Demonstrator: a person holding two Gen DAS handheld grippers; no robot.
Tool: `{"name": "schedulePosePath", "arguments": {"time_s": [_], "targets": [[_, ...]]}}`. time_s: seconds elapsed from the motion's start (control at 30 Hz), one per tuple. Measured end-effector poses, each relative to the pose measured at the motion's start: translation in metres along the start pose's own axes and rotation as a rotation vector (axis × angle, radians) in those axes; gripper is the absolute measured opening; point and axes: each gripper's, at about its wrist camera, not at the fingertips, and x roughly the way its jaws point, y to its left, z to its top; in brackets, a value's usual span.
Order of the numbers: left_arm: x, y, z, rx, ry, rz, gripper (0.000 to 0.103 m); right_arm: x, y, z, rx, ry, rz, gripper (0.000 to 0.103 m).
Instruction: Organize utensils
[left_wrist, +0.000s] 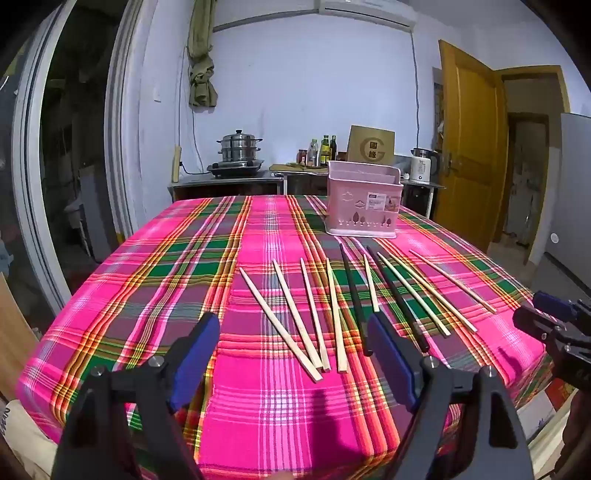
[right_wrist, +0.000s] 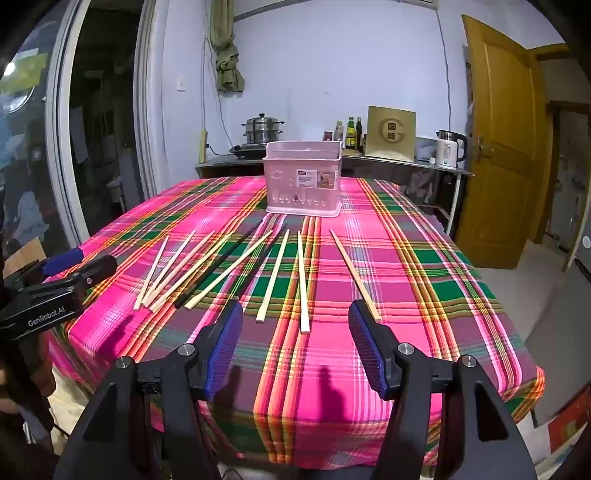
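Ten chopsticks (right_wrist: 271, 275), eight pale and two black, lie fanned across the frame's middle on the plaid-covered bench (right_wrist: 424, 280), below the pink holder (right_wrist: 302, 181). Both the left gripper (left_wrist: 291, 343) and right gripper (right_wrist: 295, 343) hover with fingers released, grasping nothing.

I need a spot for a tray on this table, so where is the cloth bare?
Bare cloth lies left of the pale chopsticks, out to the table's left edge, and as a strip between the chopsticks' near ends and the near edge. The far left corner beside the pink basket is also free. It is crowded mid-table, where the chopsticks fan out before the basket, black chopsticks included.
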Motion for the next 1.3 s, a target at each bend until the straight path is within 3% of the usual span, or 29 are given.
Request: {"name": "schedulePosePath", "arguments": {"time_s": [0.47,0.93,1.3], "targets": [[-0.017,-0.005,-0.003,0.041,-0.064,0.011,0.084,-0.002,0.001,0.001,-0.008,-0.005,-0.005,0.06],[-0.019,-0.009,-0.003,0.077,-0.079,0.011,0.084,-0.003,0.0,0.002,-0.011,-0.01,-0.007,0.06],[-0.017,-0.004,-0.003,0.045,-0.075,0.005,0.084,-0.006,-0.001,0.003,-0.011,-0.012,-0.009,0.06]]}}
